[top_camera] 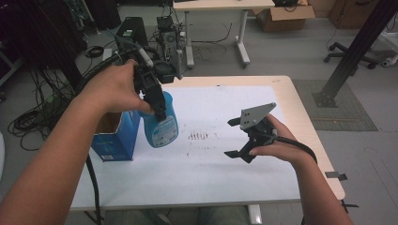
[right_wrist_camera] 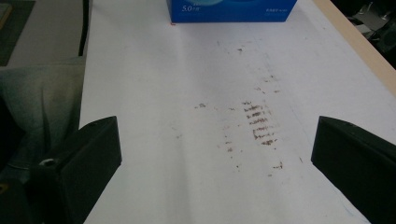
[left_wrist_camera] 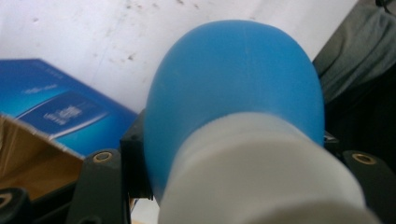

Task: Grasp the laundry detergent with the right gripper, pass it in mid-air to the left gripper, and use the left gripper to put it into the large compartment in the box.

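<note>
Blue cardboard box (right_wrist_camera: 232, 10), right gripper view: white "5.0" legible on side, small characters beside it too blurred to read. Same box, left gripper view: white print, unreadable. Translucent blue plastic spray bottle (top_camera: 160, 123), high view: label print too small to read.

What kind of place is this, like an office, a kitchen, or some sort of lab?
Most likely a lab or workshop. Loose cables sprawl over the grey floor, a cardboard box sits under a second desk, and an office chair stands beside a black metal frame.
</note>
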{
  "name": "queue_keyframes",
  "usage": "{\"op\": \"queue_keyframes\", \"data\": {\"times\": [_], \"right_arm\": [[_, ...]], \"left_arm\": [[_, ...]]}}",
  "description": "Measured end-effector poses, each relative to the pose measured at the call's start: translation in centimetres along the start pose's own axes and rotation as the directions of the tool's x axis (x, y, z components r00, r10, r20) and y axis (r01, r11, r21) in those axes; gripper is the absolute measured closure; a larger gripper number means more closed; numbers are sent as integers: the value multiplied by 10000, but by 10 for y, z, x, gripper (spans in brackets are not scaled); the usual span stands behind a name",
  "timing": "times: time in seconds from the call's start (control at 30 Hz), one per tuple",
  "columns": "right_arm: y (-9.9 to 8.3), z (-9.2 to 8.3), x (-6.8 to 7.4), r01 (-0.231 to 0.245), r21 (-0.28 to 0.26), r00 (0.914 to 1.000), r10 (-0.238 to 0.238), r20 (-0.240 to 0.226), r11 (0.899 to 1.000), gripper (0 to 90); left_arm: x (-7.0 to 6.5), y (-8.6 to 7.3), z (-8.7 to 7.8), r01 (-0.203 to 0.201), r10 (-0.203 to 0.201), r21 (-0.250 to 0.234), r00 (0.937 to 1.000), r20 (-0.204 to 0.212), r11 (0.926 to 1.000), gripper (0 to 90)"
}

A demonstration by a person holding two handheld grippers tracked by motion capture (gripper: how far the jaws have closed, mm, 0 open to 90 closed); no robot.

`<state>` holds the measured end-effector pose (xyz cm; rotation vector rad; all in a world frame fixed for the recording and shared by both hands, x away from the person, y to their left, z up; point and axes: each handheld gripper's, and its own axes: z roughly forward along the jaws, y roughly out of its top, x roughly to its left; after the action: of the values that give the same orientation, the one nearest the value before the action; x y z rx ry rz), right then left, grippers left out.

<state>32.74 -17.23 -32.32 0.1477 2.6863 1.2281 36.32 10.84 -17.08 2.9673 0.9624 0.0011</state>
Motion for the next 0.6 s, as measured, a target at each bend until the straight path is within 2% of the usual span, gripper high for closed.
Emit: {"op": "queue_keyframes", "data": {"times": [0.07,0.13,0.2,0.27,0.33,0.37,0.4,0.43,0.47,0.5,0.53,0.57,0.6], "right_arm": [[-2,-2,-1,3,22,10000,-3,-14,10000,18],[-3,-4,-2,-52,63,10000,52,17,10000,17],[-5,-6,-4,-53,105,10000,52,44,9999,18],[-6,-7,-4,-28,125,9999,27,140,9999,18],[-7,-8,-4,-32,130,9999,30,104,9999,19],[-8,-9,-4,-25,147,10000,23,97,9999,20],[-8,-9,-4,-23,142,9999,21,99,9999,19],[-8,-10,-5,-3,189,9999,1,101,9998,20],[-9,-10,-5,9,217,9999,-11,105,9998,20],[-9,-11,-5,-15,251,9999,12,124,9997,20],[-9,-11,-6,-8,259,9999,5,122,9997,19],[-9,-11,-6,-8,259,9999,5,122,9997,19],[-9,-12,-7,7,269,9999,-10,110,9996,20]], "left_arm": [[6,-1,-6,485,-485,-37,9988,41,9988,383],[12,-3,-12,1113,-1111,-156,9937,121,9937,383],[24,-8,-18,2251,-2244,-180,9739,332,9742,383],[32,-14,-24,2941,-2928,-386,9555,372,9550,382],[40,-19,-29,3405,-3393,-406,9400,349,9394,382],[45,-23,-32,3711,-3699,-420,9285,327,9276,382],[49,-26,-34,3877,-3866,-403,9217,327,9209,382],[49,-26,-34,3877,-3866,-403,9217,327,9209,382],[57,-32,-39,4300,-4287,-502,9028,339,9015,382],[60,-35,-42,4525,-4513,-489,8917,343,8904,382],[64,-38,-44,4785,-4773,-439,8780,360,8770,382],[64,-38,-44,4785,-4773,-439,8780,360,8770,382],[67,-41,-47,4968,-4956,-453,8678,358,8667,382]]}}
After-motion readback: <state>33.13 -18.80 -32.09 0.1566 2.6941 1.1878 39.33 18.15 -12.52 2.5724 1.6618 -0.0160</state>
